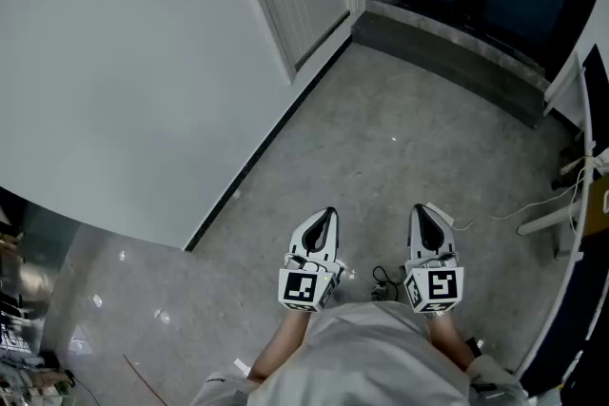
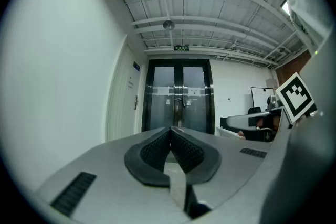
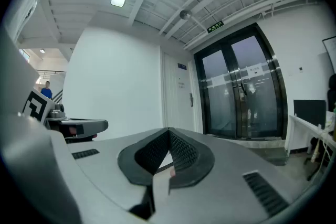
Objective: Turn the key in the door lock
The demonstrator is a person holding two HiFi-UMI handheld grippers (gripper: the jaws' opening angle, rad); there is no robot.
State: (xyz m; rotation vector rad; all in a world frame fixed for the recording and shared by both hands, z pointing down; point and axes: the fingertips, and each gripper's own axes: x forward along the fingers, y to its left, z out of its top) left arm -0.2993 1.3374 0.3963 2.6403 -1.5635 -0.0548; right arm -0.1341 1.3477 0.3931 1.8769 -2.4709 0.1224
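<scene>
The white panelled door (image 3: 180, 96) with its small dark lever handle (image 3: 191, 99) is set in the left-hand white wall (image 1: 124, 62), at the far end of the grey stone floor (image 1: 381, 138), just beside the dark-framed glass double doors (image 3: 241, 92) that close that end; the lock itself is too small to tell, and so is any key; both grippers are well apart from this door, out over the near edge of the floor.

The left grey two-jaw gripper (image 1: 327, 214) has its ribbed black pads (image 2: 157, 149) pressed together at the tip, with nothing between them; the right grey two-jaw gripper (image 1: 424, 208) is likewise pressed together and pinches nothing; neither touches anything.

Both are held level and side by side, pointing down the corridor towards the glass doors, the left one nearer the wall; each shows its black-and-white marker cube (image 1: 304, 288) at the rear; the person's bare forearms (image 1: 278, 349) reach forward, close to the body.

A thin white cable (image 1: 519, 209) lies near the floor's right edge.
</scene>
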